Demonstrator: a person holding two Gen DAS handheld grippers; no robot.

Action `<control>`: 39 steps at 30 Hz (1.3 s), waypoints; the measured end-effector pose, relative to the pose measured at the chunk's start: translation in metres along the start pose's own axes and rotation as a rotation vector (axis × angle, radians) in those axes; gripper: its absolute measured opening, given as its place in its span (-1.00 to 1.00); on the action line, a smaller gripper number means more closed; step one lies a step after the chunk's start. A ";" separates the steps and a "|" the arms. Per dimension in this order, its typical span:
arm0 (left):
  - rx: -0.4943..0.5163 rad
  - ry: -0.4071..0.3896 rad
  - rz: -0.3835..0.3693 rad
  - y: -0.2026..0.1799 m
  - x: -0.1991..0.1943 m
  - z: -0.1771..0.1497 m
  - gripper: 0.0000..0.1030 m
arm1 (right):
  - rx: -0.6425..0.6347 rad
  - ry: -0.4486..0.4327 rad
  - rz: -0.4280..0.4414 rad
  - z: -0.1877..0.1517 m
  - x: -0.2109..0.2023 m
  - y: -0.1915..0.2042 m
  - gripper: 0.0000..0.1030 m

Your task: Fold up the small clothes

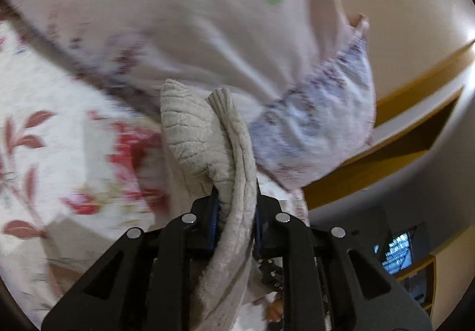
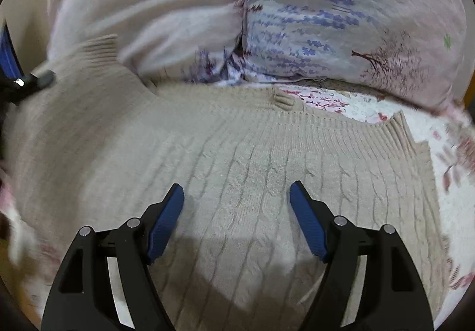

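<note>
A beige cable-knit sweater (image 2: 237, 182) lies spread on a floral bedsheet (image 2: 445, 182). My right gripper (image 2: 236, 191) hovers open just above its middle, holding nothing. My left gripper (image 1: 236, 197) is shut on a bunched part of the sweater (image 1: 204, 135), lifted off the bed; the knit hangs down between the fingers. In the right wrist view the left gripper (image 2: 17, 75) shows at the far left edge by the sweater's ribbed sleeve cuff (image 2: 98, 49). The view is motion-blurred.
Two pillows, one pale pink (image 2: 148, 13) and one with blue and purple flowers (image 2: 341, 19), lie against the sweater's far edge. The left wrist view shows the pink pillow (image 1: 178, 4), the bedsheet (image 1: 44, 138), a wooden shelf edge (image 1: 415, 123) and a lit screen (image 1: 397, 253) at right.
</note>
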State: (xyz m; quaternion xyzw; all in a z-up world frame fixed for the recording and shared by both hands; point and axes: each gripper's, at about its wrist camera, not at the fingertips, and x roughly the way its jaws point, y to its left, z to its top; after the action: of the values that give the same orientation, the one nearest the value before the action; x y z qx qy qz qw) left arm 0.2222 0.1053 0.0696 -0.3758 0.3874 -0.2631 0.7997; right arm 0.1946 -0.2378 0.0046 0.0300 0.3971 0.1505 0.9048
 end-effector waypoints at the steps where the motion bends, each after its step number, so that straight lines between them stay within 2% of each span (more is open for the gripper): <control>1: 0.015 0.004 -0.016 -0.009 0.005 -0.002 -0.67 | 0.037 -0.015 0.031 0.001 -0.007 -0.009 0.47; 4: 0.062 0.028 -0.065 -0.039 0.027 -0.009 -0.67 | 0.134 -0.058 0.080 0.001 -0.030 -0.040 0.47; 8: 0.112 0.082 -0.128 -0.078 0.067 -0.025 -0.67 | 0.247 -0.098 0.082 -0.006 -0.058 -0.088 0.47; 12: 0.159 0.138 -0.158 -0.109 0.109 -0.049 -0.67 | 0.360 -0.134 0.069 -0.019 -0.078 -0.132 0.47; 15: 0.207 0.189 -0.146 -0.127 0.146 -0.076 -0.68 | 0.440 -0.158 0.065 -0.031 -0.090 -0.159 0.47; 20: 0.219 0.353 -0.078 -0.131 0.211 -0.121 -0.64 | 0.537 -0.173 0.090 -0.045 -0.101 -0.188 0.47; 23: 0.191 0.385 -0.128 -0.130 0.216 -0.126 -0.37 | 0.573 -0.173 0.142 -0.046 -0.106 -0.198 0.47; 25: 0.204 0.363 -0.169 -0.132 0.199 -0.118 0.20 | 0.591 -0.165 0.209 -0.044 -0.107 -0.202 0.47; 27: 0.218 0.306 -0.170 -0.131 0.177 -0.108 0.41 | 0.611 -0.150 0.274 -0.043 -0.107 -0.204 0.47; 29: 0.235 0.234 -0.120 -0.125 0.155 -0.094 0.47 | 0.625 -0.110 0.352 -0.039 -0.102 -0.203 0.47; 32: 0.239 0.152 0.056 -0.103 0.131 -0.079 0.49 | 0.639 -0.021 0.423 -0.035 -0.088 -0.197 0.47; 33: 0.234 0.143 0.091 -0.096 0.128 -0.076 0.49 | 0.642 0.001 0.428 -0.034 -0.085 -0.196 0.47; 37: 0.169 0.181 0.171 -0.060 0.127 -0.071 0.48 | 0.654 0.081 0.433 -0.033 -0.071 -0.193 0.46; 39: 0.154 0.209 0.187 -0.049 0.132 -0.072 0.48 | 0.653 0.108 0.400 -0.032 -0.070 -0.191 0.43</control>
State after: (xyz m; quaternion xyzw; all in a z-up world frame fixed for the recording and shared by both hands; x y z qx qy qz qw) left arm 0.2313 -0.0453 0.0237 -0.2464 0.4805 -0.2539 0.8025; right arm 0.1742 -0.4430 -0.0008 0.3852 0.4577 0.1911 0.7782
